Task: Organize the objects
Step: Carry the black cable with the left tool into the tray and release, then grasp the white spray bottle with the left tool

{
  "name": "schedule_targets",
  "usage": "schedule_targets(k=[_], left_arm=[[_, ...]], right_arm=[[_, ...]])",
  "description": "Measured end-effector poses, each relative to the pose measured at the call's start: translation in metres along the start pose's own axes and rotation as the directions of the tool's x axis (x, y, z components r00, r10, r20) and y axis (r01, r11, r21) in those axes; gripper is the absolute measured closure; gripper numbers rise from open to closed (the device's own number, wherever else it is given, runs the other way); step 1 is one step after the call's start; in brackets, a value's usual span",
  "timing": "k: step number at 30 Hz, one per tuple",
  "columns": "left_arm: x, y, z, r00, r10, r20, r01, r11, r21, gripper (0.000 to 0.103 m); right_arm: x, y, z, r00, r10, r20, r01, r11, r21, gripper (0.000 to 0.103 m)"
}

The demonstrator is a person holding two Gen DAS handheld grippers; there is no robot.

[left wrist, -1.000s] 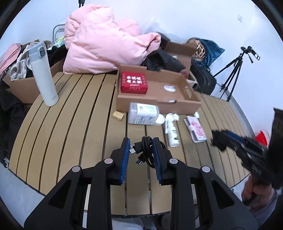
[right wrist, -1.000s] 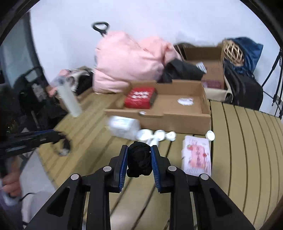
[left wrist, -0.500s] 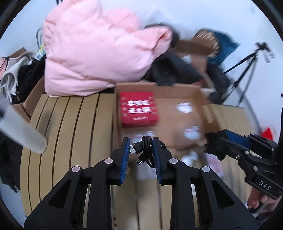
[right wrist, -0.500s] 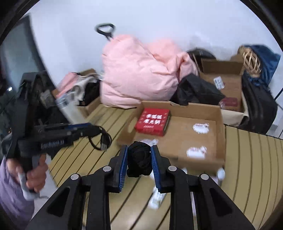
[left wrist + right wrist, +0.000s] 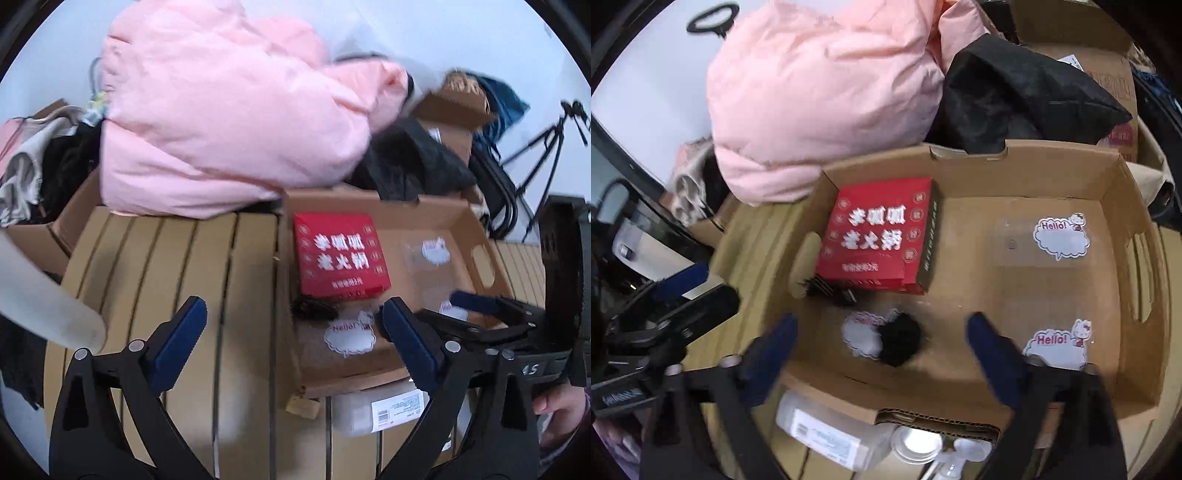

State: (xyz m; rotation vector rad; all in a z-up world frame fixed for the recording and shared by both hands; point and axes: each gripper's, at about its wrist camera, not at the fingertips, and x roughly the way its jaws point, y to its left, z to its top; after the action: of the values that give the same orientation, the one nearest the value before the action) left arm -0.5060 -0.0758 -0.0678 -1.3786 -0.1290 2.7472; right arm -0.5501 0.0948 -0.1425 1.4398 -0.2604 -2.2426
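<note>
Drop step: both grippers are hanging wide open over the cardboard box [image 5: 1027,173], holding nothing. Left gripper [image 5: 291,332] is gaping; black cable bundle [image 5: 314,308] is lying inside the box just in front of the red box [image 5: 340,254]. Right gripper [image 5: 882,343] is gaping above the black wad [image 5: 899,338], which is sitting on the box floor. Release looks done; next move is probably pulling back toward the white container [image 5: 827,432] outside the front wall

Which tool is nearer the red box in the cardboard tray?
Roughly level. The right tool is open over the cardboard tray, just in front of the red box; the left tool is open at the tray's left wall.
</note>
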Motion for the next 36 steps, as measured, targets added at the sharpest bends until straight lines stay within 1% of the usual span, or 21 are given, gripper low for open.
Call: schedule_targets(k=[2,4,6,8,10,12,14,16,17,18,19,21,22,24,26,29,34,36], left_arm=[[-0.013,0.001,-0.004,0.999,0.040,0.011,-0.040,0.999,0.015,0.007],[-0.036,-0.002,-0.017,0.996,0.074,0.042,-0.075,0.997,0.034,0.007],[-0.062,-0.007,-0.034,0.994,0.076,0.084,-0.080,0.996,0.050,0.006],[-0.089,-0.010,-0.054,0.992,0.066,0.111,-0.072,0.996,0.050,0.001],[-0.119,-0.012,-0.078,0.989,0.037,0.143,-0.042,0.998,0.037,0.000],[-0.151,-0.019,-0.111,0.986,0.024,0.162,-0.028,0.999,0.023,0.000],[-0.172,-0.025,-0.138,0.985,0.018,0.173,-0.023,0.999,0.023,0.000],[-0.191,-0.027,-0.168,0.984,0.005,0.179,-0.004,1.000,-0.006,0.000],[-0.199,-0.028,-0.182,0.984,0.001,0.179,0.004,1.000,-0.023,0.000],[-0.205,-0.029,-0.195,0.985,0.003,0.175,0.004,0.999,-0.038,0.000],[-0.211,-0.031,-0.211,0.985,0.015,0.169,-0.006,0.999,-0.052,0.000],[-0.217,-0.036,-0.231,0.986,0.021,0.164,-0.012,0.998,-0.055,0.000],[-0.219,-0.040,-0.242,0.988,0.013,0.155,-0.006,0.999,-0.044,0.000],[-0.221,-0.048,-0.253,0.990,0.000,0.143,0.002,1.000,-0.014,0.000],[-0.221,-0.057,-0.260,0.990,0.001,0.139,-0.003,1.000,0.013,0.000],[-0.220,-0.066,-0.263,0.991,-0.002,0.136,-0.002,1.000,0.029,0.000],[-0.213,-0.080,-0.265,0.991,-0.011,0.136,0.003,0.998,0.062,0.000],[-0.203,-0.084,-0.264,0.990,-0.033,0.139,0.025,0.998,0.065,0.000]], right_arm=[[-0.009,-0.002,0.000,1.000,0.015,0.007,-0.015,1.000,0.012,0.000],[-0.023,0.002,-0.004,1.000,-0.011,0.022,0.011,1.000,-0.010,0.000],[-0.049,0.009,-0.019,0.998,-0.038,0.059,0.041,0.998,-0.050,0.000],[-0.076,0.016,-0.036,0.992,-0.067,0.104,0.076,0.994,-0.084,0.000],[-0.113,0.027,-0.065,0.980,-0.102,0.173,0.126,0.984,-0.130,0.000],[-0.146,0.035,-0.098,0.966,-0.146,0.216,0.181,0.971,-0.156,0.000],[-0.176,0.038,-0.133,0.962,-0.136,0.235,0.177,0.971,-0.161,0.000],[-0.200,0.038,-0.169,0.964,-0.115,0.239,0.154,0.977,-0.149,0.000],[-0.210,0.037,-0.186,0.963,-0.127,0.237,0.164,0.976,-0.145,0.000],[-0.220,0.039,-0.207,0.958,-0.154,0.242,0.194,0.969,-0.150,0.000],[-0.226,0.039,-0.220,0.951,-0.182,0.251,0.224,0.963,-0.150,0.000],[-0.237,0.040,-0.254,0.937,-0.232,0.263,0.276,0.950,-0.146,0.000],[-0.239,0.040,-0.265,0.935,-0.240,0.262,0.283,0.949,-0.139,0.000],[-0.246,0.038,-0.290,0.930,-0.264,0.257,0.304,0.943,-0.133,0.000],[-0.248,0.036,-0.305,0.926,-0.287,0.244,0.327,0.934,-0.142,0.000],[-0.248,0.029,-0.319,0.931,-0.291,0.223,0.324,0.937,-0.130,0.000],[-0.254,0.019,-0.324,0.927,-0.272,0.257,0.303,0.949,-0.089,0.000],[-0.252,0.011,-0.322,0.933,-0.253,0.255,0.277,0.959,-0.061,0.000]])
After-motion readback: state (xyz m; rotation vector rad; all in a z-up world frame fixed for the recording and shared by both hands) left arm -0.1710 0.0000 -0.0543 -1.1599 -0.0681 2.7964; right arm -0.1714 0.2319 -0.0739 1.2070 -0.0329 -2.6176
